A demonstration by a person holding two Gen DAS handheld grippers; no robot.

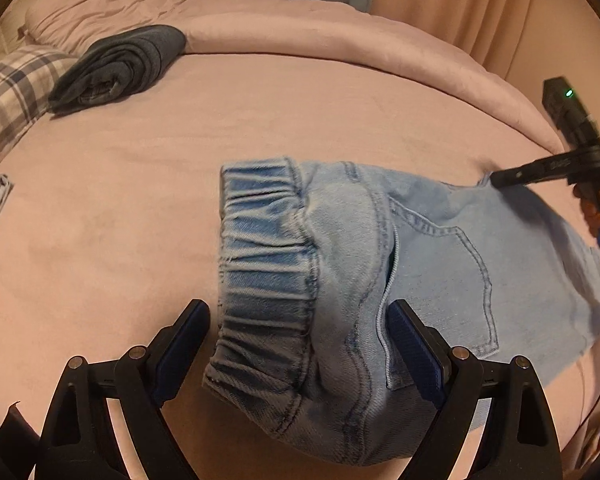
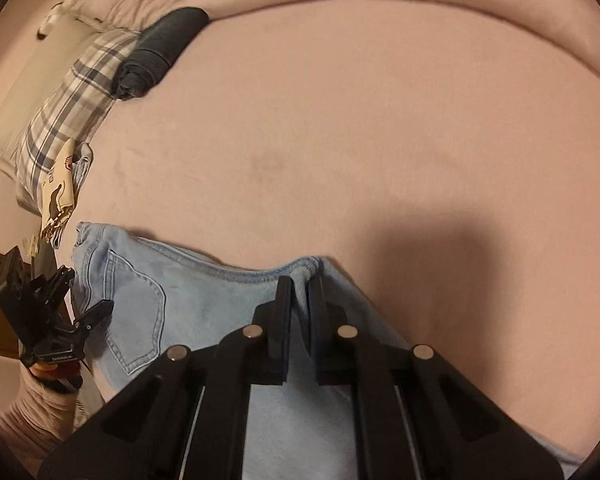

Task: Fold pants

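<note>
The light blue pants [image 1: 380, 264] lie folded on the pink bed [image 1: 140, 200], filling the lower middle and right of the left wrist view, with the gathered waistband toward the left and one back pocket showing. No box, basket or other container is in view.

The left gripper [image 1: 298, 312] hangs over the waistband end with its fingers spread wide, one on each side of the cloth, pressing nothing. The right gripper [image 2: 299, 284] is clenched on a bunched edge of the pants at the bottom middle of its own view.

One dark folded garment [image 1: 120, 66] sits at upper left, beside one plaid pillow [image 2: 68, 96]. A printed cloth [image 2: 58, 188] below the pillow is too crumpled to identify. The pants' lower part is cut off by both frames.
</note>
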